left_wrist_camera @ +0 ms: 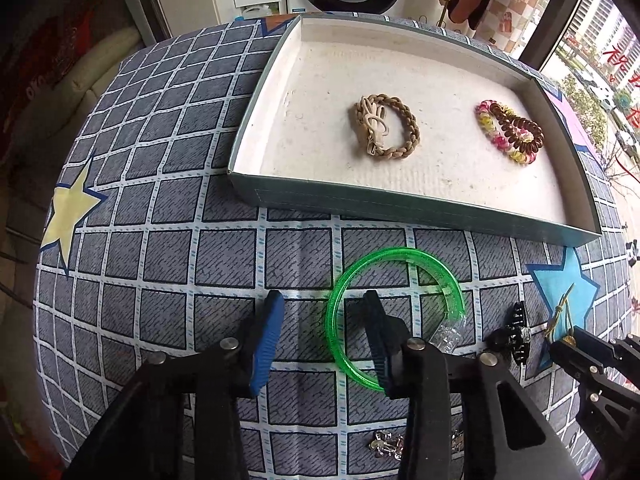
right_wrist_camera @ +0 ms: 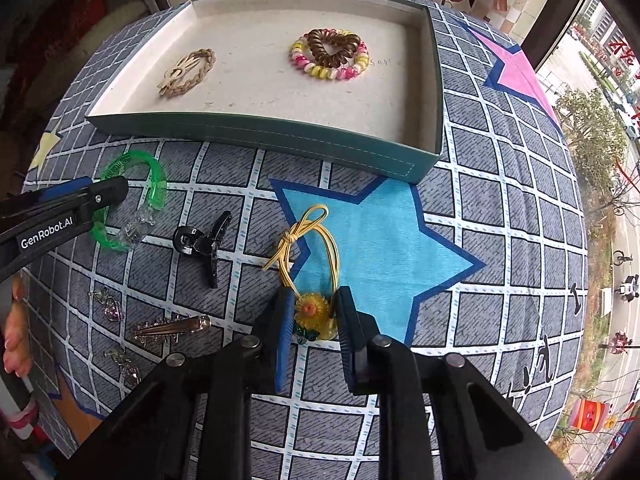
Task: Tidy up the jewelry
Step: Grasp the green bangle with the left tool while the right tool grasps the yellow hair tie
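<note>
A green translucent bangle (left_wrist_camera: 340, 300) lies on the checked cloth in front of the teal tray (left_wrist_camera: 400, 208). My left gripper (left_wrist_camera: 324, 312) points down over it. The bangle's left rim runs between the fingers with a gap on each side, so the jaws stand open. In the right wrist view my right gripper (right_wrist_camera: 315, 304) is shut on the sunflower charm of a yellow elastic hair tie (right_wrist_camera: 316, 240) lying on a blue star. Inside the tray (right_wrist_camera: 280, 136) rest a tan braided bracelet (right_wrist_camera: 188, 68) and two spiral hair ties (right_wrist_camera: 332, 56).
A black claw clip (right_wrist_camera: 204, 244) lies between the bangle and the yellow tie. A metal hair clip (right_wrist_camera: 172, 328) and small clear charms (right_wrist_camera: 108, 304) sit nearer the front left. Fingers of a hand (right_wrist_camera: 16, 328) show at the left edge.
</note>
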Demonstrator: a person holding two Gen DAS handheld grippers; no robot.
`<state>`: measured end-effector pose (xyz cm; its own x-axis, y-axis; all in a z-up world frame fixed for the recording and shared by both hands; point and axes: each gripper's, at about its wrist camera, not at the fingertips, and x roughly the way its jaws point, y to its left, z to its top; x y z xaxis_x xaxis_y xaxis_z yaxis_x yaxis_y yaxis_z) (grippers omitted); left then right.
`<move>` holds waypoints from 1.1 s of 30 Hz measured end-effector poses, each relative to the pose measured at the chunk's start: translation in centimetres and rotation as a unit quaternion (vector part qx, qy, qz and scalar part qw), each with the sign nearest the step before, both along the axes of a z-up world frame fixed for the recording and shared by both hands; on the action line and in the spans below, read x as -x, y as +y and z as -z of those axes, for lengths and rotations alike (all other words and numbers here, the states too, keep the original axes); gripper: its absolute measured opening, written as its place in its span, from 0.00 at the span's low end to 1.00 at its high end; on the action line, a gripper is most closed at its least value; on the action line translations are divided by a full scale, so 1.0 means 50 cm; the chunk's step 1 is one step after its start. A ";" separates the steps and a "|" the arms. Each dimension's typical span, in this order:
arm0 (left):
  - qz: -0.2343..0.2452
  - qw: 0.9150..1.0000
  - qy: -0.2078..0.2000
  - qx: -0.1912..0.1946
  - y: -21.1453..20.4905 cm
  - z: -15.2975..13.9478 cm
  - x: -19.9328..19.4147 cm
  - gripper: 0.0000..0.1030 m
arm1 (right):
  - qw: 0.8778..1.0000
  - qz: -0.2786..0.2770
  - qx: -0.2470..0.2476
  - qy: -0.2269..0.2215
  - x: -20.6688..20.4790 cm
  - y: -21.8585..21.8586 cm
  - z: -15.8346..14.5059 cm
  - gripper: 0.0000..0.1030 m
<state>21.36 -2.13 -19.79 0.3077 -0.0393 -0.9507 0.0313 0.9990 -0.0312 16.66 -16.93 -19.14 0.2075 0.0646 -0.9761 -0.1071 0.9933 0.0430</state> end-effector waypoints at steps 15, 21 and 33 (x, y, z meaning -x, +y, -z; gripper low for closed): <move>0.016 0.999 -0.011 0.042 0.027 -0.036 0.061 0.19 | 0.994 0.062 -0.095 0.011 0.028 -0.125 -0.032 0.19; 0.010 0.998 -0.024 0.060 0.039 -0.081 0.079 0.19 | 0.990 0.073 -0.121 0.007 0.036 -0.150 -0.064 0.19; 0.011 0.995 -0.067 0.069 0.044 -0.163 0.015 0.19 | 0.985 0.078 -0.150 -0.027 -0.035 -0.160 -0.139 0.19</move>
